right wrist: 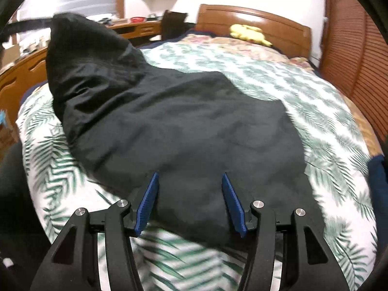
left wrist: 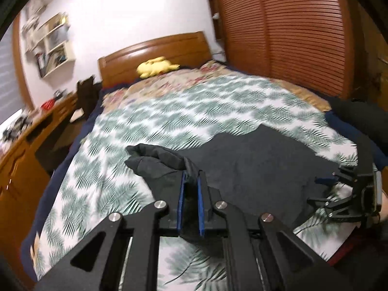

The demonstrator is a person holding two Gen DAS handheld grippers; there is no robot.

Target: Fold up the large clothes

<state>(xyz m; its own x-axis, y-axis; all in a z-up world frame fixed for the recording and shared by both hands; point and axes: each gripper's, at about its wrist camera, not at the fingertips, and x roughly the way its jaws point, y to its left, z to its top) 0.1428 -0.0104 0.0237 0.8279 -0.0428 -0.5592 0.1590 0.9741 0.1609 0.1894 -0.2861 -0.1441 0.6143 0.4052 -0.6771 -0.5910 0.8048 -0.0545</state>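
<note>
Yellow plush toy [left wrist: 157,66] lying near wooden headboard [left wrist: 155,51]. Fern-print bedspread [left wrist: 169,111] covering bed. Louvred wardrobe doors [left wrist: 286,31] standing alongside. White wall shelf [left wrist: 52,44] hanging above wooden desk [left wrist: 29,135]; red item [left wrist: 49,103] sitting on it.

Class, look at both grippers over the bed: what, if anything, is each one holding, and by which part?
The left gripper is shut on the dark garment, pinching a bunched fold at its edge and lifting that side. The right gripper is open above it, holding nothing.
</note>
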